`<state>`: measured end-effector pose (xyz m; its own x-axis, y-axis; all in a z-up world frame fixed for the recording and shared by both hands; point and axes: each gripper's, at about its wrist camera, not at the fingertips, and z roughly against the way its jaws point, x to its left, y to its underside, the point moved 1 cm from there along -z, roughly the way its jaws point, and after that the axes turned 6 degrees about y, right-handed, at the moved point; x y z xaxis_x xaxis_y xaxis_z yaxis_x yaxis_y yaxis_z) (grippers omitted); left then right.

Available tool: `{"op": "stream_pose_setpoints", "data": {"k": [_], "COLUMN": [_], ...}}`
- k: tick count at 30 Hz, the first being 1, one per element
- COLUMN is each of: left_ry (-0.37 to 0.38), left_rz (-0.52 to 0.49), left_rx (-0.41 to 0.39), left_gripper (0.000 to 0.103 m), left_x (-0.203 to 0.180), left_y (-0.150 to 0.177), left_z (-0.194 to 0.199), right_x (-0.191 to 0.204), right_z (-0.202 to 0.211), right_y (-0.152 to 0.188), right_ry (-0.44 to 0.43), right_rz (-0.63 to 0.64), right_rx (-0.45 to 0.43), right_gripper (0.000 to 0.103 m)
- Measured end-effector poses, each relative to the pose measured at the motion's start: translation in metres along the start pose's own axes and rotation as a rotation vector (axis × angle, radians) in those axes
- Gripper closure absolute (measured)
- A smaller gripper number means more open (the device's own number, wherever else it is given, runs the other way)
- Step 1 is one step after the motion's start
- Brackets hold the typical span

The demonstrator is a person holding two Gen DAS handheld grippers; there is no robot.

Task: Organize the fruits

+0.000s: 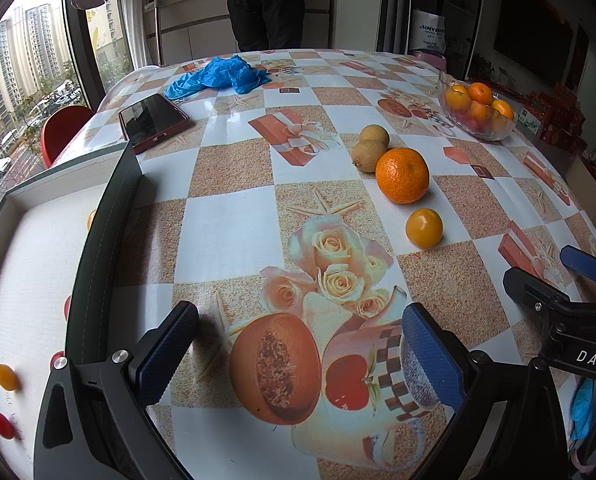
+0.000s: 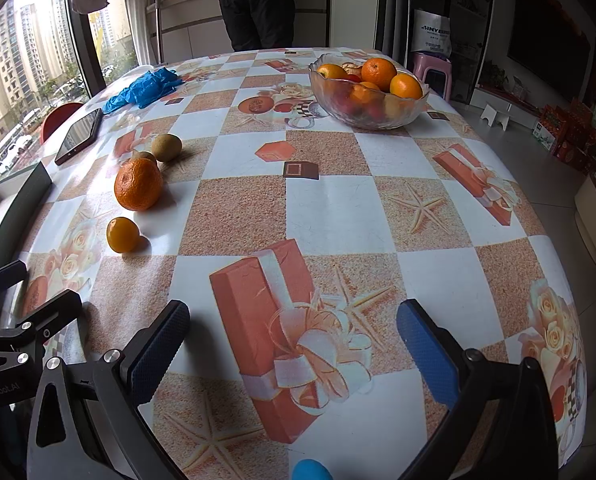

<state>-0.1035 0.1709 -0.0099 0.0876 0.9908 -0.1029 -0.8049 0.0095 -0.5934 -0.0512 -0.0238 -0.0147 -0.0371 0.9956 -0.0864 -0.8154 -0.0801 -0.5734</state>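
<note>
Both the left hand-held gripper (image 1: 300,354) and right hand-held gripper (image 2: 294,350) hover with jaws apart, empty. Near the orange (image 1: 402,175) lies a small yellow fruit (image 1: 424,227). Best to straddle its middle and squeeze gently.

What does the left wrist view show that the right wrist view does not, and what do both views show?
Only the left wrist view shows the inside of the white tray, with small red and yellow fruits at its edge. Only the right wrist view shows the pink stool behind the table. Both show the large orange, the small yellow fruit, two kiwis, the glass bowl of fruit, the phone and the blue gloves.
</note>
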Motion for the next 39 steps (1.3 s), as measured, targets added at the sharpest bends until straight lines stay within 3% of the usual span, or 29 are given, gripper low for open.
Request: {"op": "stream_pose_setpoints", "data": {"k": [32, 37, 39], "left_ry": [0.009, 0.013, 0.019], "left_rz": [-0.008, -0.011, -0.009], "left_rx": [0.001, 0.0, -0.003], "left_gripper": [0.001, 0.001, 0.001], "left_x": [0.0, 0.0, 0.0], "left_y": [0.001, 0.002, 0.003], "left_z": [0.001, 0.003, 0.003], "right_x": [0.0, 0.004, 0.015], "right_z": [0.0, -0.002, -0.003], "right_y": [0.001, -0.004, -0.011], "right_ry": [0.001, 0.005, -0.043], "right_rz": [0.001, -0.007, 0.009], "right_rx": [0.002, 0.057, 0.076], "right_gripper": [0.0, 0.0, 0.0]}}
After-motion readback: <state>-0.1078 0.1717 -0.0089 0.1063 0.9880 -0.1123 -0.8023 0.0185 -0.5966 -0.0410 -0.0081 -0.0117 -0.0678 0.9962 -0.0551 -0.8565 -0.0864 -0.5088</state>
